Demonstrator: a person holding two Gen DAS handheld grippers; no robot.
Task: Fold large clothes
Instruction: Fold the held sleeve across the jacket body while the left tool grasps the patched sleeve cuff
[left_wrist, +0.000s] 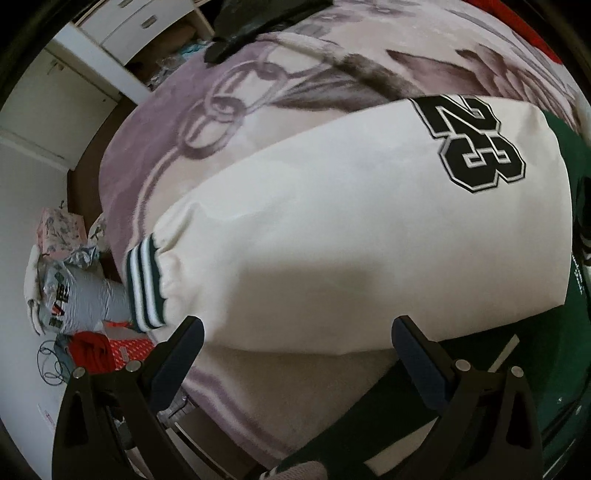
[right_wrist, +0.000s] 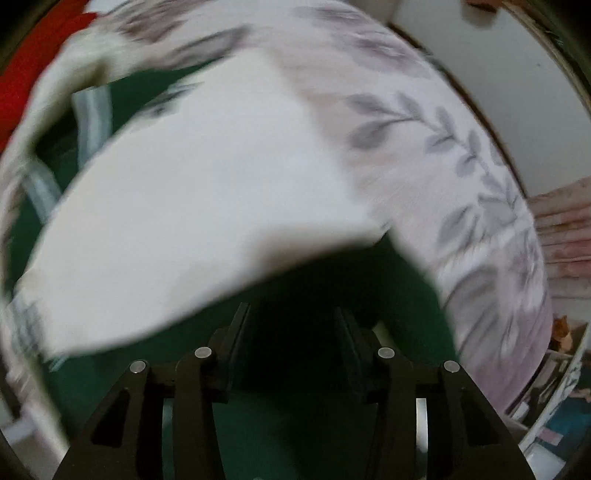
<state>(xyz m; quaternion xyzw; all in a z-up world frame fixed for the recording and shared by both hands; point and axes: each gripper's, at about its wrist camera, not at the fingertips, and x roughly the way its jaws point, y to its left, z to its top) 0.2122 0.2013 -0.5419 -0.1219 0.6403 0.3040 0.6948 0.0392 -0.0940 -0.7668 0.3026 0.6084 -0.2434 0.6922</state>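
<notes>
Your left gripper (left_wrist: 297, 341) hangs released just near of the cream fleece sleeve (left_wrist: 332, 236) of the green varsity jacket (right_wrist: 332, 295), running leftward across the floral bedspread (left_wrist: 166, 147), while your right gripper (right_wrist: 291, 328) hovers half-parted, gripping nothing.

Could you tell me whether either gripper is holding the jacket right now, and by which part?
Neither. The left gripper stands open over the white sleeve; the right gripper is open over the jacket's green body.
</notes>
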